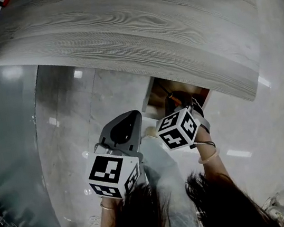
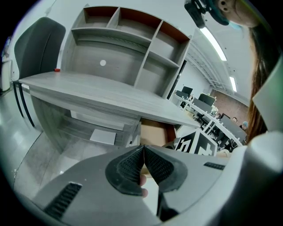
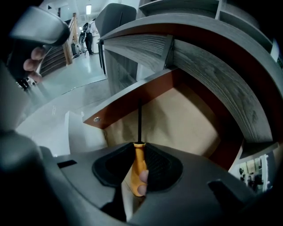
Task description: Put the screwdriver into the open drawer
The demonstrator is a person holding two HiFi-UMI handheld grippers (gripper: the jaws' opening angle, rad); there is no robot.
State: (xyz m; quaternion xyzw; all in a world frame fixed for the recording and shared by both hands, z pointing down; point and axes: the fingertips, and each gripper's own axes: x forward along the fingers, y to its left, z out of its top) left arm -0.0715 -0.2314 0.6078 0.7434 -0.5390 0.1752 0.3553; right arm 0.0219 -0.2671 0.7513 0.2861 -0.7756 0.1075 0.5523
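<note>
While the right gripper clamps the orange-handled, black-shafted screwdriver at lower centre of its view, the shaft points into the open, brown-lined wooden drawer at mid-frame. The left gripper has its jaws pressed together on nothing. Lowering and release are not yet done.

An orange-handled screwdriver points its black shaft into the open drawer.

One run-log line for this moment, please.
right tool: shut on screwdriver, shaft pointing into open drawer | left tool: shut, empty | screwdriver: not yet released
</note>
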